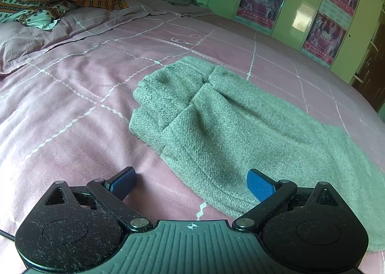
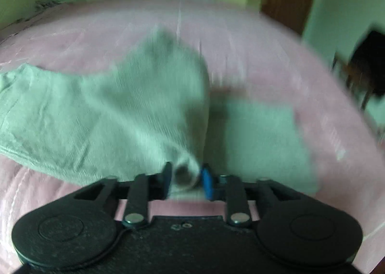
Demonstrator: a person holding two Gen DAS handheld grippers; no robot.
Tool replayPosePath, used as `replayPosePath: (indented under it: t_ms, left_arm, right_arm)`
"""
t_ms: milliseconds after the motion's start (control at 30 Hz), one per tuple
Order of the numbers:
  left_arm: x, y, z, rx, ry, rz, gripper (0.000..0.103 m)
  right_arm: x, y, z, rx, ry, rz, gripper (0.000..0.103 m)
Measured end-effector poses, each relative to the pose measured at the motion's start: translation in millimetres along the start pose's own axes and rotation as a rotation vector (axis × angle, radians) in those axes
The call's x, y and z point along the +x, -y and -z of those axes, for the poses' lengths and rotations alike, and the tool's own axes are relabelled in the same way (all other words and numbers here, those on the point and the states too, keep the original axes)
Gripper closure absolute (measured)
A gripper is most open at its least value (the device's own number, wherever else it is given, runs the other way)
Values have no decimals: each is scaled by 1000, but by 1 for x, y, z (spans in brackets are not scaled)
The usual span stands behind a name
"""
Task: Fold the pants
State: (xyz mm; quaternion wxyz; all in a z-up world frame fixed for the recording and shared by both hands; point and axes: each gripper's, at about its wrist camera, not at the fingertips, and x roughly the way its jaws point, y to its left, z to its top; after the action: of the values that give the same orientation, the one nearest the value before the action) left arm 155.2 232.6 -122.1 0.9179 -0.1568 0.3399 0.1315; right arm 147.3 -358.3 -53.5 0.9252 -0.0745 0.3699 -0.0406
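pinching the pants (image 2: 120,110) edge, right gripper (image 2: 185,177); left gripper (image 1: 191,183) spread.

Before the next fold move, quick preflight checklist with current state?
1. Right gripper has cloth: ok, shut on a bunched bit of the pants.
2. Left gripper free: ok, open, nothing between its fingers.
3. Left gripper lined up on an edge: ok, the pants edge lies between its pads, though contact with the cloth cannot be told.
4. Pants flat: not ok, legs overlap with creases near the far end.
5. How many layers the right grip holds: cannot tell, the right wrist view is blurred.
6. Bed beside the pants free for folding: ok, bare sheet to the left.
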Motion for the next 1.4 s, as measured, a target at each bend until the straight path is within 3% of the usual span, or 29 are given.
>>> replayPosePath:
  t_ms: [33, 133, 233, 333, 367, 400, 433, 600, 733, 900, 1000, 1167, 1267, 1400]
  left_arm:
    - [0, 0, 0, 0, 1, -2, 6]
    - [1, 1, 0, 2, 2, -5, 6]
    - [1, 1, 0, 1, 1, -2, 6]
    - [1, 2, 1, 1, 2, -3, 6]
    - [0, 1, 1, 1, 2, -2, 6]
    - [0, 1, 1, 1, 3, -2, 6]
    - [0, 1, 1, 1, 3, -2, 6]
    - [1, 1, 1, 1, 4, -2, 6]
    - [1, 1, 1, 1, 3, -2, 6]
    - [1, 2, 1, 4, 3, -3, 6]
    - [1, 2, 0, 6, 4, -7, 6]
    - [1, 3, 0, 10, 7, -13, 6]
    - [0, 3, 0, 12, 7, -12, 6]
    - [0, 2, 0, 10, 7, -10, 6]
  right_arm:
    - [-7, -6, -4, -34, 43, -6, 50]
    - [-9, -35, -16, -225, 76, 20, 47]
    - [2, -76, -16, -516, 83, 65, 47]
    - [17, -105, -13, -727, 64, 85, 51]
    - [21, -111, -13, -765, 61, 95, 56]
    - [24, -113, -14, -755, 58, 96, 89]
    - [26, -109, -21, -703, 50, 92, 97]
    - [-14, -32, -50, -116, 224, 44, 99]
    - [-38, 48, -25, 320, 315, 36, 99]
    - [-14, 123, 44, 737, 197, 7, 100]
    - [-4, 128, 67, 786, 147, -25, 100]
    - [-17, 124, 71, 825, 213, -48, 100]
    - [4, 126, 78, 871, 170, -29, 100]
    - [-20, 121, 70, 851, 276, -41, 100]
